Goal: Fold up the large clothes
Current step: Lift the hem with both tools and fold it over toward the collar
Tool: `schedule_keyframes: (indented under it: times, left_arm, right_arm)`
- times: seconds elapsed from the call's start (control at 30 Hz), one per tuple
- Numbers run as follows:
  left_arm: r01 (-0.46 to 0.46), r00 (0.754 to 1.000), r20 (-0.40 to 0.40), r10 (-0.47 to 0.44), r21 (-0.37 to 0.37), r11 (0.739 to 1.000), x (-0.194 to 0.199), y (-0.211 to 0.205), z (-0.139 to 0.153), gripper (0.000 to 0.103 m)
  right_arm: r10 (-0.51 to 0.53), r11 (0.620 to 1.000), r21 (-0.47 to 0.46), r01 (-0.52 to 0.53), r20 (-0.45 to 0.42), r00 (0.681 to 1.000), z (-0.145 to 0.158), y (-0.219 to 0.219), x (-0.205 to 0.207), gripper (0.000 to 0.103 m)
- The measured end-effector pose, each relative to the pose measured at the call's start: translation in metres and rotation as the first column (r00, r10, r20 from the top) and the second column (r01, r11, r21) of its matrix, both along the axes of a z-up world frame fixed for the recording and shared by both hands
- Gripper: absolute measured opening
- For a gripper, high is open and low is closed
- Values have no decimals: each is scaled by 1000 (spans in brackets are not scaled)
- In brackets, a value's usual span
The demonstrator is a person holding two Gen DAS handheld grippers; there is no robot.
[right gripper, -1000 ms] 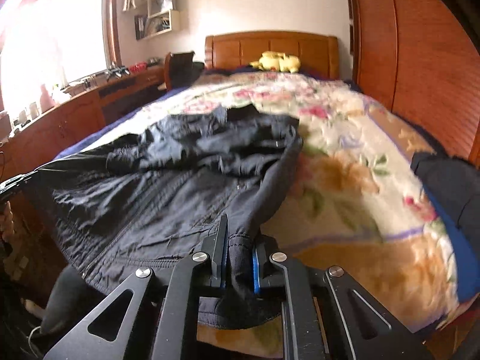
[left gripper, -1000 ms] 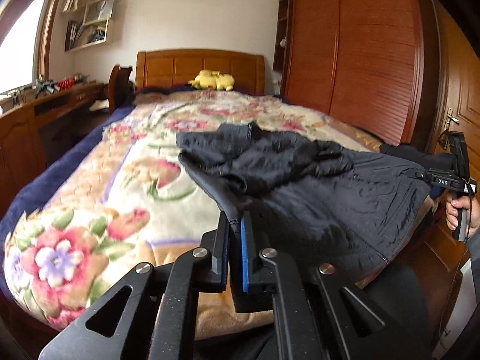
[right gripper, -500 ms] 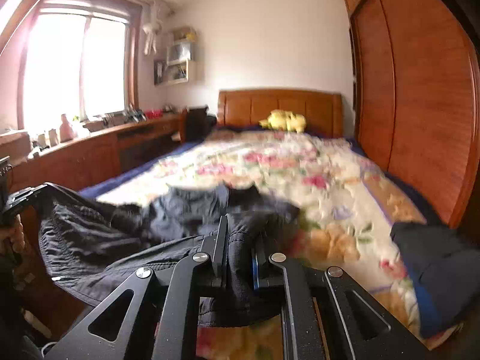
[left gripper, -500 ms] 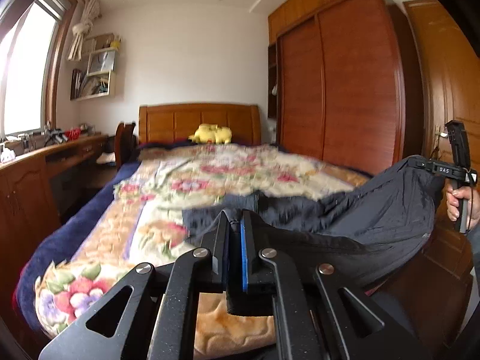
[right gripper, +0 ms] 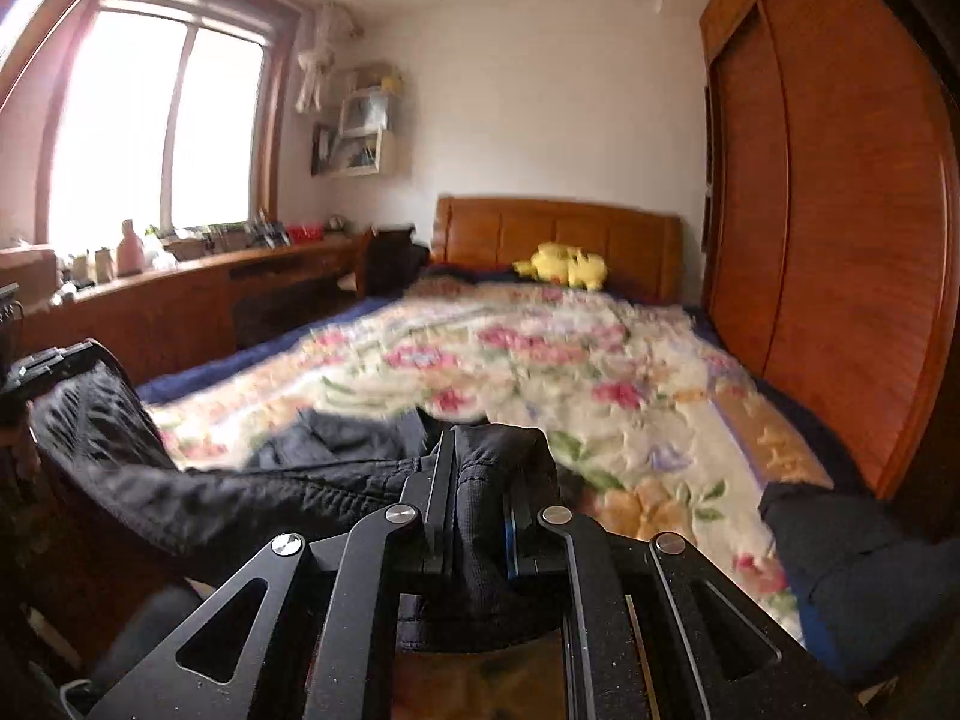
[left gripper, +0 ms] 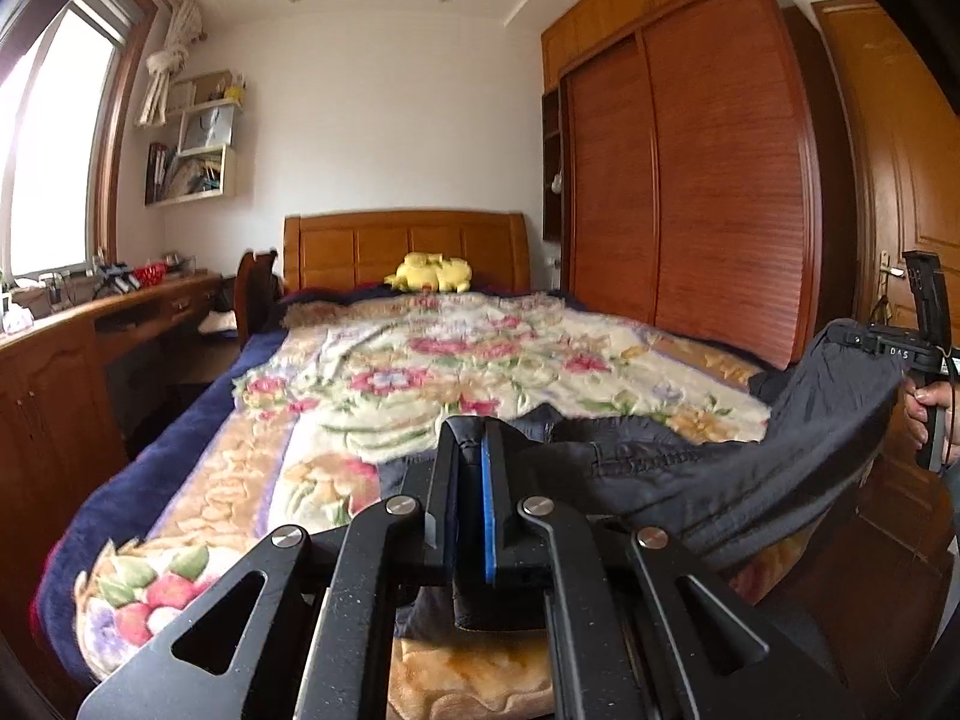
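A large black jacket [left gripper: 750, 474] hangs stretched between my two grippers above the foot of the bed, its far part still trailing on the floral blanket [left gripper: 420, 372]. My left gripper [left gripper: 471, 480] is shut on one edge of the jacket. My right gripper [right gripper: 480, 492] is shut on a bunched edge of the jacket [right gripper: 198, 498]. The right gripper also shows at the right of the left wrist view [left gripper: 864, 339], held by a hand. The left gripper shows at the left edge of the right wrist view [right gripper: 48, 360].
A yellow plush toy [left gripper: 429, 273] lies by the wooden headboard [left gripper: 408, 246]. A wardrobe [left gripper: 690, 192] and door stand right of the bed, a long desk [left gripper: 90, 324] and chair left. A dark blue garment [right gripper: 852, 570] lies on the bed's near right corner.
Both grippers have risen and tilted up, lifting the jacket's near edge off the bed. The jacket now hangs stretched between them with less of it lying on the blanket.
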State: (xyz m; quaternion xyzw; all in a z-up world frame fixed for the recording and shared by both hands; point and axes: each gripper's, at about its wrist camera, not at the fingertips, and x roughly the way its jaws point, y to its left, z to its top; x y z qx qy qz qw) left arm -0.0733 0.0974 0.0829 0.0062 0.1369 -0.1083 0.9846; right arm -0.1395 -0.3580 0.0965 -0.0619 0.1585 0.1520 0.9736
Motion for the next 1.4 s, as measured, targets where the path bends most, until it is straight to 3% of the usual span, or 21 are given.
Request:
schedule_keyframes:
  times: [0.13, 0.3, 0.67, 0.87, 1.1, 1.23, 1.4]
  left_arm:
    - [-5, 999, -36, 6, 18, 1000, 21, -2, -18, 7]
    - [-18, 997, -77, 18, 12, 1000, 49, 2, -38, 7]
    - [-30, 988, -149, 31, 8, 1000, 106, -2, -68, 7]
    - [-47, 978, -203, 51, 21, 999, 143, -2, -87, 7]
    - [-58, 962, -264, 65, 31, 998, 170, -2, -112, 7]
    - [-51, 963, -263, 60, 38, 998, 178, -5, -109, 7]
    - [-62, 973, -221, 68, 36, 997, 197, -5, -90, 7]
  right_arm:
    - [-14, 1000, 4, 15, -61, 998, -29, 0, 42, 11]
    - [-22, 1000, 9, 23, -104, 994, -41, 8, 93, 11]
    - [-23, 998, -62, 12, -180, 983, -55, 38, 145, 12]
    - [-36, 997, -80, 17, -245, 969, -81, 43, 183, 12]
    - [-33, 999, -39, 22, -318, 948, -115, 42, 217, 13]
    - [-31, 1000, -13, 28, -303, 952, -108, 38, 221, 13]
    - [-61, 998, -1, 62, -210, 976, -81, 34, 224, 13]
